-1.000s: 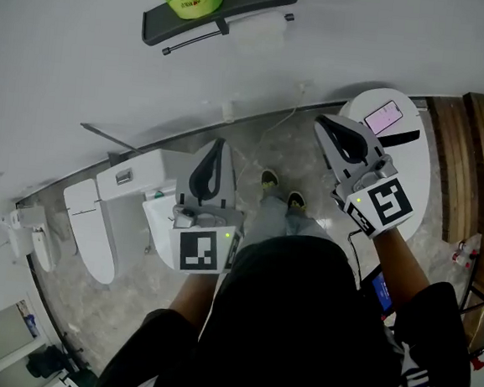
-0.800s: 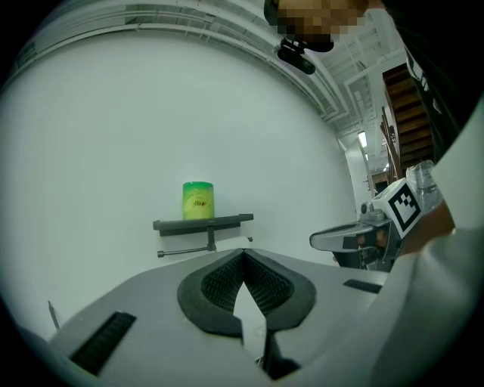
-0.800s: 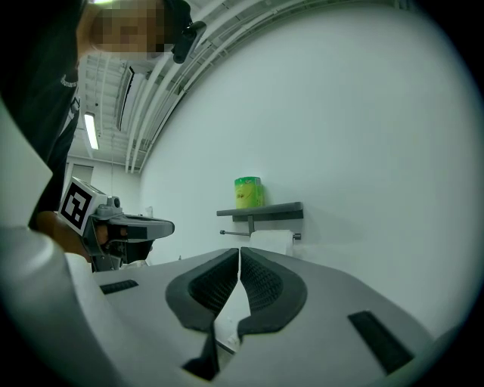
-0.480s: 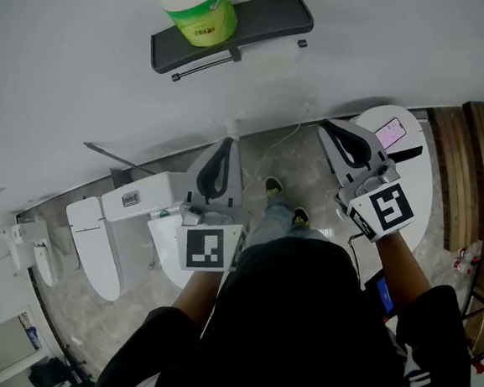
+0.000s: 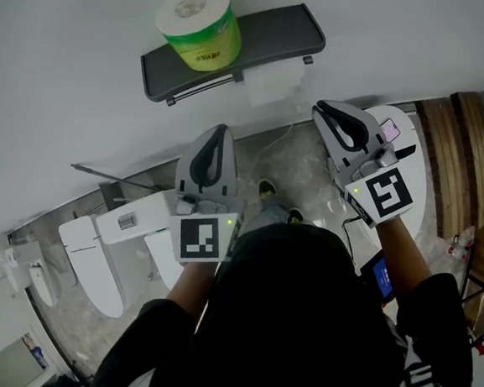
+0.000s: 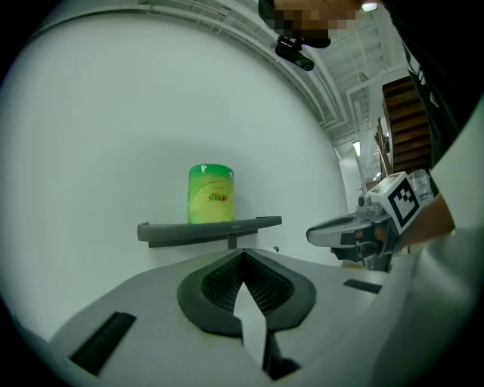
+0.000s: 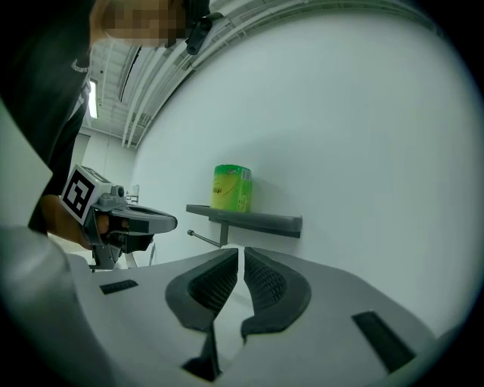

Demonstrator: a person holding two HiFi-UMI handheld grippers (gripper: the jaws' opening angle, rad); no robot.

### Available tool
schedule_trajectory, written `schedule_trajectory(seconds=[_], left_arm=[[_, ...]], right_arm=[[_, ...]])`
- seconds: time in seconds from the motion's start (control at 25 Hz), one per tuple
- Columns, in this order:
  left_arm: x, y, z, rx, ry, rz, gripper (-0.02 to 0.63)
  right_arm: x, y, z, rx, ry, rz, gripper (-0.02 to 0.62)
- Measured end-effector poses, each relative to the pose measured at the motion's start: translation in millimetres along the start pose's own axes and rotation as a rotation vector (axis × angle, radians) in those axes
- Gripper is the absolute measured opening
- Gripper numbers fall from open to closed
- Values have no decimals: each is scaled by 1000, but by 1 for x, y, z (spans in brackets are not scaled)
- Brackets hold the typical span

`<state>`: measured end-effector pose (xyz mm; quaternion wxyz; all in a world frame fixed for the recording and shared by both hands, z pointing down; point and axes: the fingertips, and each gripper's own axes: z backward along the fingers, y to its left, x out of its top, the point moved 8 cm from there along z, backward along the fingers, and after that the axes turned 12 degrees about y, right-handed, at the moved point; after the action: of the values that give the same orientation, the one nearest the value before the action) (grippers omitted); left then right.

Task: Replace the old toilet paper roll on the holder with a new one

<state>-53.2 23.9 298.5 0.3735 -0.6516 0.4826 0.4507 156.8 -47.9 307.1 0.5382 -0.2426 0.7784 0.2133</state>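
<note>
Toilet paper roll (image 5: pixel 199 26) on dark shelf (image 5: pixel 282 28), white wall (image 5: pixel 66 89), left tool (image 5: pixel 219 129) and right tool (image 5: pixel 323 113) clenched empty

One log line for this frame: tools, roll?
left tool: shut, empty | right tool: shut, empty | green-wrapped roll: upright on holder shelf | contact: none

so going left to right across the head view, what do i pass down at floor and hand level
toilet → left hand-held gripper → right hand-held gripper → wooden stairs
</note>
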Motion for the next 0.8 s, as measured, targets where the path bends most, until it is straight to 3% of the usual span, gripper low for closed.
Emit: schedule_trajectory(seconds=[0.48,0.8], left_arm=[[-13,38,-36,-44,-7,19,14],[-11,48,-53,-51,9,32,14]], right_arm=[[16,0,-46,-36,75,259,21],[17,2,-65,-27,155,333,23]])
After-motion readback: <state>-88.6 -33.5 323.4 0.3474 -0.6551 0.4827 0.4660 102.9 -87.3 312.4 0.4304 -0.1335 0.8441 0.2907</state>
